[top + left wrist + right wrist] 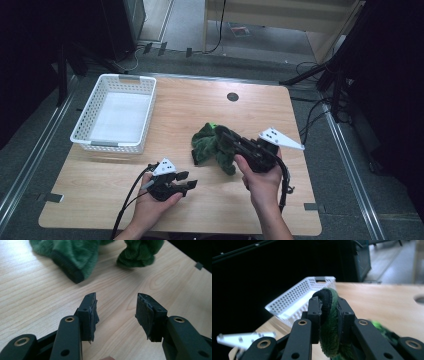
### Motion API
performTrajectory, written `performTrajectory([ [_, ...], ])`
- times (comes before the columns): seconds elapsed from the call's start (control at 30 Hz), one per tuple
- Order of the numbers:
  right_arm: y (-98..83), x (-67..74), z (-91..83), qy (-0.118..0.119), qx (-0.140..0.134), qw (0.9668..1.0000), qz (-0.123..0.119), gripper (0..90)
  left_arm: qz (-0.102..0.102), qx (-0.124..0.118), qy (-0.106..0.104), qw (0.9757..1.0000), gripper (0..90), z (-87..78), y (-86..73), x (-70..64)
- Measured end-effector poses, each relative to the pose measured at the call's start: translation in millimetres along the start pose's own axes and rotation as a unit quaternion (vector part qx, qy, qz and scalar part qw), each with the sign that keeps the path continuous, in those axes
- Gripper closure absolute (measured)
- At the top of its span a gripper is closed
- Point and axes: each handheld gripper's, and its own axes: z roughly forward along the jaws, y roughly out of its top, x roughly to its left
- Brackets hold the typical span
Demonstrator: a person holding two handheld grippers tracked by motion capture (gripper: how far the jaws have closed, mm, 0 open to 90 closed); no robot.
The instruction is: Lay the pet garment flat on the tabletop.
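- Left gripper point(186, 180): held low over the tabletop point(210, 210) near its front edge, left of centre. Its own view shows the jaws standing well apart with bare wood between them; nothing held.
- Right gripper point(227, 137): right of centre, raised, pointing toward the far-left corner. In its own view the jaws are clamped on the dark ribbed cuff and green pile of the green fuzzy garment point(329, 322).
- Green fuzzy garment point(212, 145): near the middle of the tabletop, one end pinched and lifted, the remainder bunched on the wood or hanging just above it. The left gripper view shows a second dark cuff point(67, 271) lying free on the surface just ahead of the open jaws.
- White basket point(117, 112): at the far-left corner, upright, with nothing visible inside; well apart from the garment.
- Assessment: the step in hand appears to be lifting the garment for transfer to the basket, though it could equally be a spreading or folding step.
- Recommendation: the pinch sits on the cuff edge, so raise steadily and avoid jerks that could pull the pile free. Bring the left gripper forward onto the free cuff to share the load and stop the trailing bulk dragging. Clear the basket's near wall before lowering.
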Motion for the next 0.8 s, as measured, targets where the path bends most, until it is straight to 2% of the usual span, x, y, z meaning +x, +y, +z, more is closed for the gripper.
performTrajectory([
  [0.07, 14.5, 10.3, 9.6, 0.012, 0.001, 0.9999, -0.011, 77.6, -0.002, -0.007, -0.004, 1.0000, 50.5, -3.5, 0.8, 0.4],
  [0.17, 29.4, 19.4, 16.8, 0.019, -0.014, 0.9995, -0.019, 79.7, -0.001, -0.022, -0.007, 0.9997, 47.7, -10.8, 3.0, 1.9],
  [0.27, 28.4, 18.2, 15.9, 0.011, -0.018, 0.9996, -0.017, 80.2, 0.004, -0.035, -0.012, 0.9993, 45.1, -18.9, 4.2, 3.0],
  [0.33, 15.5, 11.9, 12.9, -0.004, 0.000, 0.9998, -0.020, 81.1, 0.007, -0.032, -0.016, 0.9993, 43.7, -20.3, 3.5, 3.8],
  [0.4, -3.3, 1.4, 7.7, -0.023, 0.024, 0.9992, -0.024, 82.4, 0.014, -0.015, -0.017, 0.9996, 42.6, -16.5, 1.9, 4.4],
  [0.47, -22.9, -12.5, -1.5, -0.039, 0.036, 0.9986, -0.006, 83.6, 0.017, -0.006, -0.010, 0.9998, 42.4, -9.4, 0.1, 1.8],
  [0.53, -41.7, -27.1, -14.2, -0.062, 0.039, 0.9971, 0.021, 84.2, 0.025, 0.003, -0.015, 0.9996, 42.1, -1.8, -0.8, -3.8],
  [0.6, -60.3, -41.1, -27.7, -0.081, 0.044, 0.9946, 0.048, 84.5, 0.042, 0.014, -0.014, 0.9989, 41.0, 6.8, -1.7, -11.8],
  [0.67, -78.6, -54.2, -39.3, -0.098, 0.054, 0.9918, 0.063, 84.5, 0.054, 0.026, -0.003, 0.9982, 39.0, 16.0, -2.6, -18.4],
  [0.73, -92.9, -65.8, -48.7, -0.109, 0.068, 0.9873, 0.094, 84.6, 0.056, 0.038, 0.023, 0.9975, 37.7, 25.8, -3.7, -22.1],
  [0.77, -97.2, -71.0, -52.7, -0.115, 0.068, 0.9853, 0.107, 84.7, 0.054, 0.043, 0.034, 0.9970, 41.1, 29.5, -4.0, -22.2],
  [0.8, -100.0, -74.7, -55.8, -0.118, 0.070, 0.9838, 0.116, 84.8, 0.054, 0.045, 0.042, 0.9966, 49.3, 31.7, -4.1, -21.9],
])
